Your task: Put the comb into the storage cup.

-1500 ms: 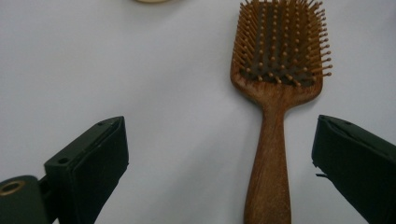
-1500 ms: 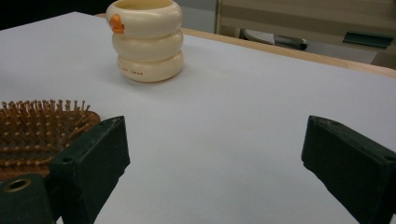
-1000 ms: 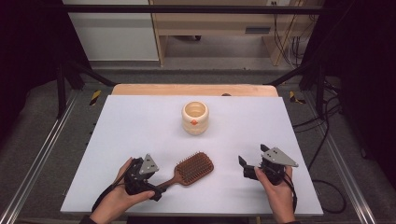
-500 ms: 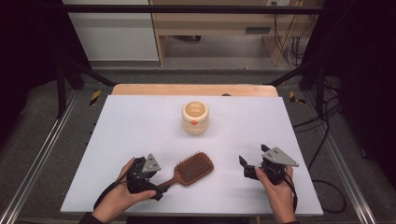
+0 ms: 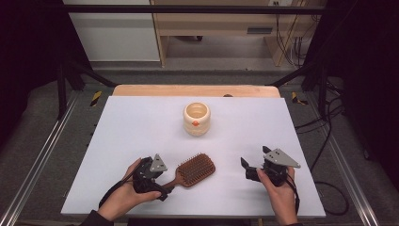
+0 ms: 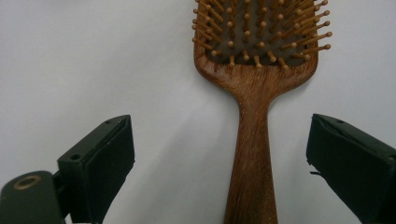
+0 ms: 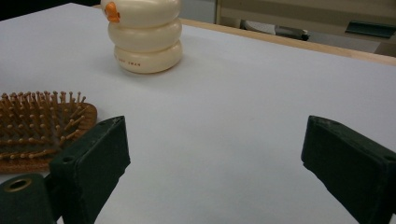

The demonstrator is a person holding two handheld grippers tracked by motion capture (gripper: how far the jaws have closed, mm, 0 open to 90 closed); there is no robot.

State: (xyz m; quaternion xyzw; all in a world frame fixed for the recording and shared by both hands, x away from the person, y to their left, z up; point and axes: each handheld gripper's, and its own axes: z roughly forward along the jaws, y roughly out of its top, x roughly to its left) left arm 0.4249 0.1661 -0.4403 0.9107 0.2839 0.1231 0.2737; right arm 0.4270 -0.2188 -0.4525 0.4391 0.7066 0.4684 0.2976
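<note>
My left gripper (image 6: 219, 163), fingers wide and just closing a little, straddles without touching the handle of the brown wooden paddle hairbrush (image 5: 195, 169), bristles up near the tabletop's (image 5: 141, 122) front edge. My right gripper (image 5: 248, 167) stands wide, empty.

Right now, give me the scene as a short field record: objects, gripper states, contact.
surface: white table
work item: wooden hairbrush, bristles up, lying flat
brush handle: between the left gripper fingers, nearer the right-hand one in the left gripper view
left gripper: open, its fingers have just been closing in a little, pads not pressing on the handle
right gripper: right gripper open, nothing between its fingers
other item: cream ribbed jar, upright, behind the brush, apart from it
contact: none visible
</note>
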